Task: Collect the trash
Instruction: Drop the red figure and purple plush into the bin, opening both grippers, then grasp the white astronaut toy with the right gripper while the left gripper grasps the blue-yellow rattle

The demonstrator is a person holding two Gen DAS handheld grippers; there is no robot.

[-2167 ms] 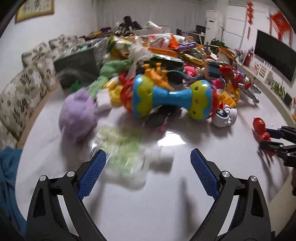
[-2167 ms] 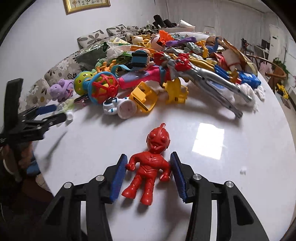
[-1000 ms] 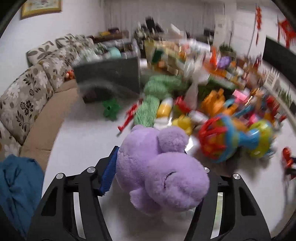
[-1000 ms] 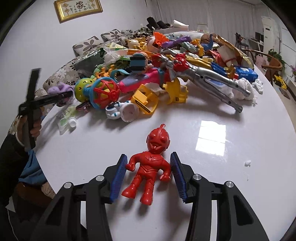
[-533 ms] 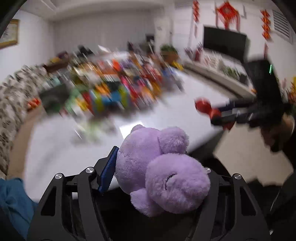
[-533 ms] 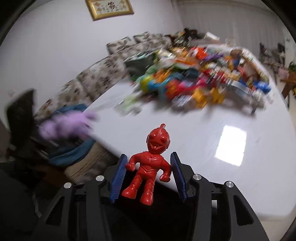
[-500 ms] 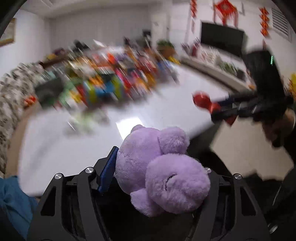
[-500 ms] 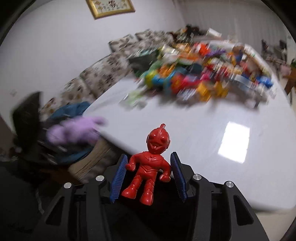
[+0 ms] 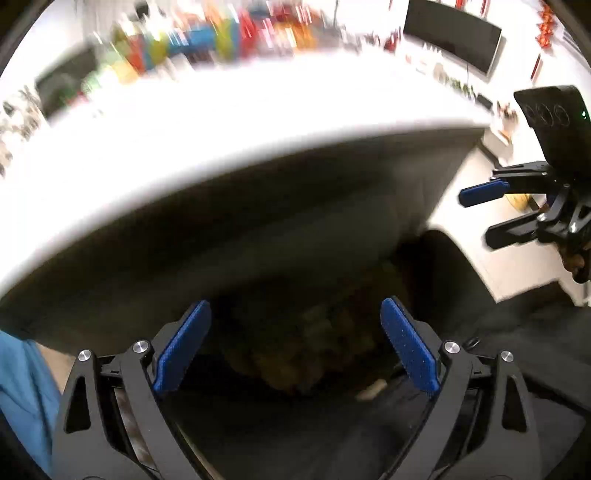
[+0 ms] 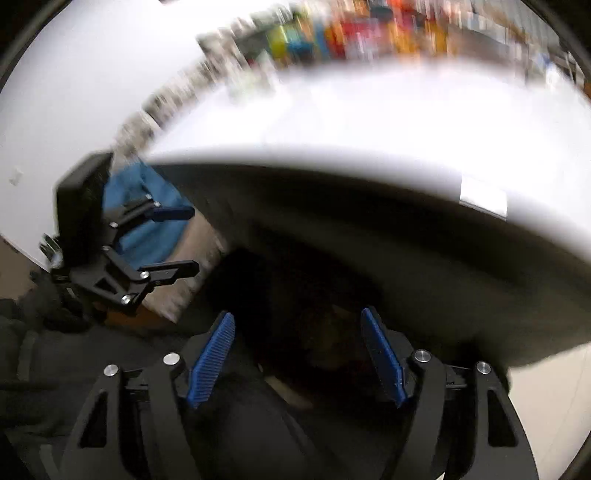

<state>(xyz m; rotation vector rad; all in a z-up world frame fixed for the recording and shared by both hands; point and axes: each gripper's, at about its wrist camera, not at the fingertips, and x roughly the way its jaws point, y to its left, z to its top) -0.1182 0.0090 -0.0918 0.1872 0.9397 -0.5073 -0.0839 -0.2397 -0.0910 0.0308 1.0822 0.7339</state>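
My left gripper [image 9: 295,343] is open and empty, held below the edge of the white table [image 9: 221,122], over a dark space under it. My right gripper [image 10: 297,354] is also open and empty, over the same dark space. The right gripper shows at the right of the left wrist view [image 9: 491,214], open. The left gripper shows at the left of the right wrist view [image 10: 181,240], open. The purple plush and the red figure are not in view. Dim shapes [image 9: 314,350] lie in the dark below; I cannot tell what they are.
A blurred pile of colourful toys [image 9: 207,33] lies on the far part of the table, also seen in the right wrist view [image 10: 369,29]. A blue cloth [image 10: 147,221] lies by the sofa. A black TV [image 9: 450,40] hangs on the wall.
Both grippers have dropped below the table edge and opened. The purple plush has left the left gripper and the red figure has left the right gripper.
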